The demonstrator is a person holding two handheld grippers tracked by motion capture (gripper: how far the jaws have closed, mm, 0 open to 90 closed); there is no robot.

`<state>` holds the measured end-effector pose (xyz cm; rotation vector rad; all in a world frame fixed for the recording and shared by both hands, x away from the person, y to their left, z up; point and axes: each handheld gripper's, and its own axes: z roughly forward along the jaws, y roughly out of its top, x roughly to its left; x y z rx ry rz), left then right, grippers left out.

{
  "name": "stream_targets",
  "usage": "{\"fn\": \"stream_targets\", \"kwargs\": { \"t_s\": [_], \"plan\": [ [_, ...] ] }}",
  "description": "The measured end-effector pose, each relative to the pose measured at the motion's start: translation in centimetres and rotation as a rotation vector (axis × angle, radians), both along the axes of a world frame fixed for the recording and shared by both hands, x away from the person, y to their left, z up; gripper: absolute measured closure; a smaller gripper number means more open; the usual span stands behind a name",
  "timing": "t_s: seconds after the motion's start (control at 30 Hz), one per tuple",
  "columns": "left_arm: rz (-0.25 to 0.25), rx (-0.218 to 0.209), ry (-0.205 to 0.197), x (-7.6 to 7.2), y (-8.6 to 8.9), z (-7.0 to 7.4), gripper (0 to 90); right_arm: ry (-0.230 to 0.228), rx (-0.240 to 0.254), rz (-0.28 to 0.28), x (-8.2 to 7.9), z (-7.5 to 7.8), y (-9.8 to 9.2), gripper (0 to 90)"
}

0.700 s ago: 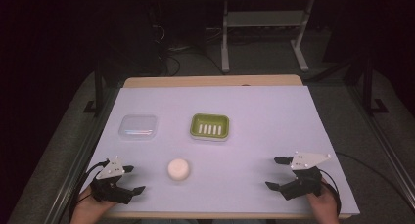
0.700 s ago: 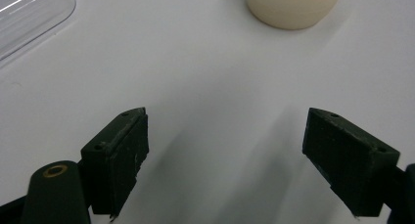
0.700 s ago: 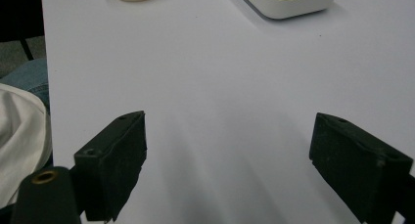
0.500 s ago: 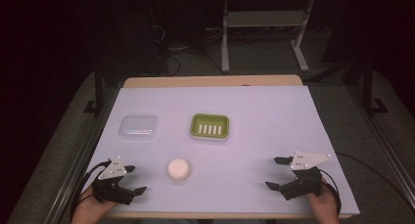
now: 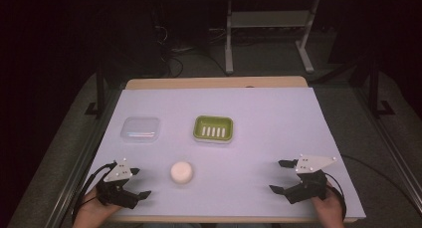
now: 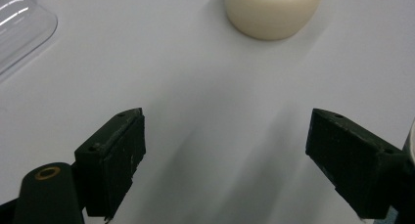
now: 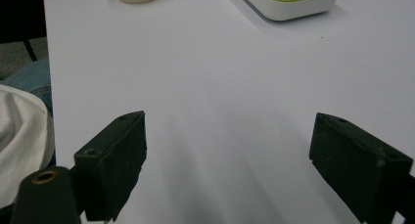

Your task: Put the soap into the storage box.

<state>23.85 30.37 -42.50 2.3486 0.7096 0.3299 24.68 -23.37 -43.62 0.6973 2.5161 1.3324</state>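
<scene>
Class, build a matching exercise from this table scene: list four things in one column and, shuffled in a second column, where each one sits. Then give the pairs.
Things:
1. round cream soap bar
2. green slotted soap dish
3. clear plastic lid
4. right gripper

Places:
A. far left of the table
B. near right edge, jaws open
C. table centre, far side
D. near side, beside the left gripper

Pairs: 1-D, 2-C, 3-A, 4-B

On the table [image 5: 278, 113] are counted one cream soap bar [image 5: 182, 171] at lower centre, one green soap dish [image 5: 213, 128] at centre, one clear plastic lid [image 5: 141, 129] at left, and two grippers, the left gripper [image 5: 138, 183] and the right gripper [image 5: 279, 176].
</scene>
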Motion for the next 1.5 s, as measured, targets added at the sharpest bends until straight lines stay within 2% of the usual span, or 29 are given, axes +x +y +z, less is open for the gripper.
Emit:
{"fn": "stream_targets", "kwargs": {
  "t_s": [0.3,0.33,0.5,0.6,0.83,0.9,0.97,1.23,1.5],
  "plan": [
    [-0.030,0.034,0.009,0.5,-1.2,0.6,14.2,-0.005,0.007,-0.004,0.0,0.1,-0.1,13.1],
    [-0.040,0.050,0.010,0.6,-1.3,0.7,14.2,-0.005,0.007,-0.004,0.0,0.1,-0.1,13.1],
    [-0.060,0.047,0.017,0.8,-1.9,1.2,14.2,-0.004,0.002,-0.003,-0.1,0.1,-0.1,13.1],
    [-0.071,0.067,0.016,1.0,-2.3,1.6,14.1,-0.006,0.001,-0.001,-0.1,0.1,0.0,13.1],
    [-0.086,0.074,0.016,1.4,-3.2,2.2,14.0,-0.011,0.003,0.003,0.0,0.1,0.0,13.1],
    [-0.096,0.081,0.010,1.6,-3.5,2.3,14.0,-0.009,0.004,0.002,0.0,0.1,-0.1,13.1],
    [-0.102,0.083,0.024,1.7,-3.8,2.3,14.2,-0.009,0.004,0.002,0.0,0.1,-0.1,13.1],
    [-0.132,0.105,0.032,2.2,-5.2,2.2,14.8,-0.009,0.004,0.003,-0.1,0.1,0.0,13.0],
    [-0.146,0.117,0.020,2.5,-6.2,2.6,14.4,-0.010,0.006,0.003,-0.1,0.2,0.0,13.1]
  ]
}}
